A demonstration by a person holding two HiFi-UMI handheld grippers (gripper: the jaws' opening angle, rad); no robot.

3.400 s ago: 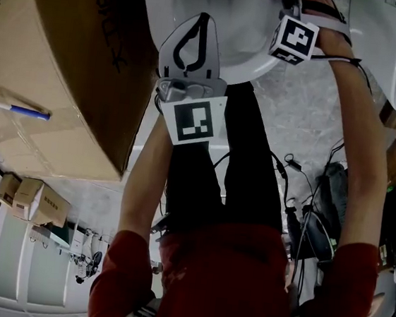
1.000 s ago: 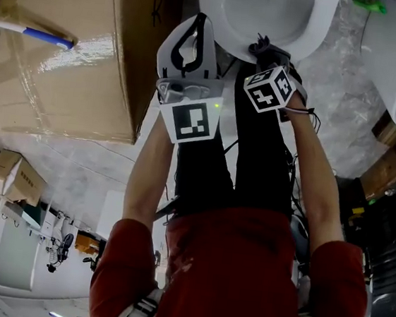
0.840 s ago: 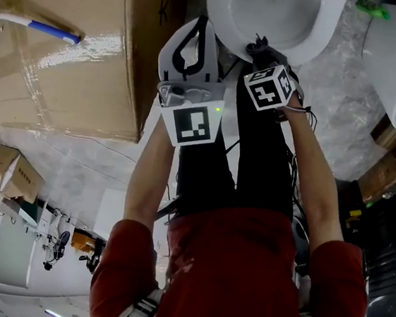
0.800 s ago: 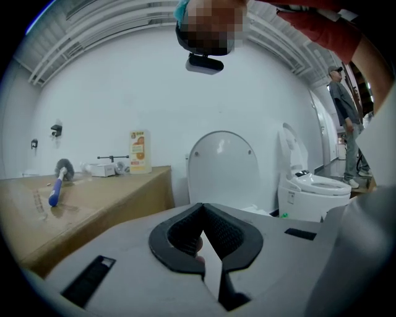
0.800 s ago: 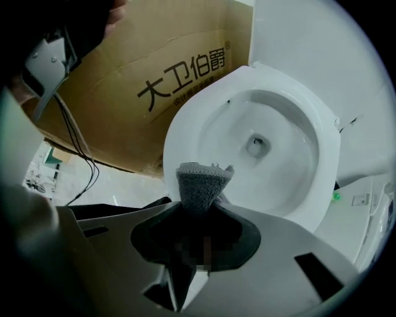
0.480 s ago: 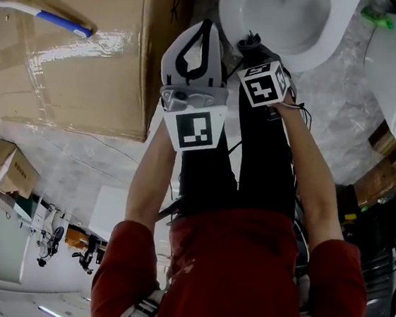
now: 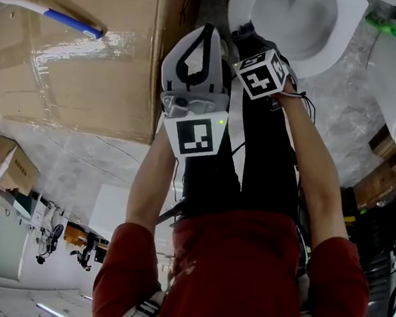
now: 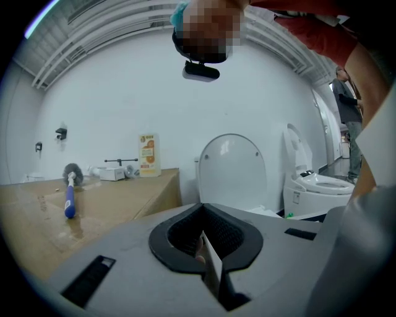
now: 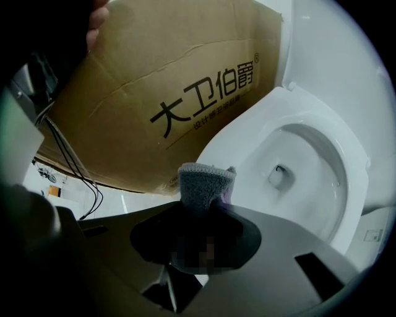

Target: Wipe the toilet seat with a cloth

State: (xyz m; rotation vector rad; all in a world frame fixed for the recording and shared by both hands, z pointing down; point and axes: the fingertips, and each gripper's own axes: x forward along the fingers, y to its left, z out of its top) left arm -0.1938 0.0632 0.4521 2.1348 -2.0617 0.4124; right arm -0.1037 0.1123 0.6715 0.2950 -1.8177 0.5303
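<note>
Left tongs [image 8: 209, 247] fully closed, nothing between. Right tongs [image 9: 201, 213] clamped on grey cloth [image 9: 204, 182], folded end protruding past tips. Cloth held near front edge of white toilet rim [image 9: 247, 133], apparently clear of it. Printed cardboard box [image 9: 154, 80] just beside toilet. Left tongs aimed toward raised toilet lid [image 8: 232, 170]; toilet brush [image 8: 69, 192] lying on box top.

The grey, fuzzy cloth [image 9: 204, 182] stands bunched upright, pinched in the right hand-held gripper [image 9: 198, 217]. The white toilet seat [image 9: 352, 155], bowl uncovered, lies just beyond its tip.
</note>
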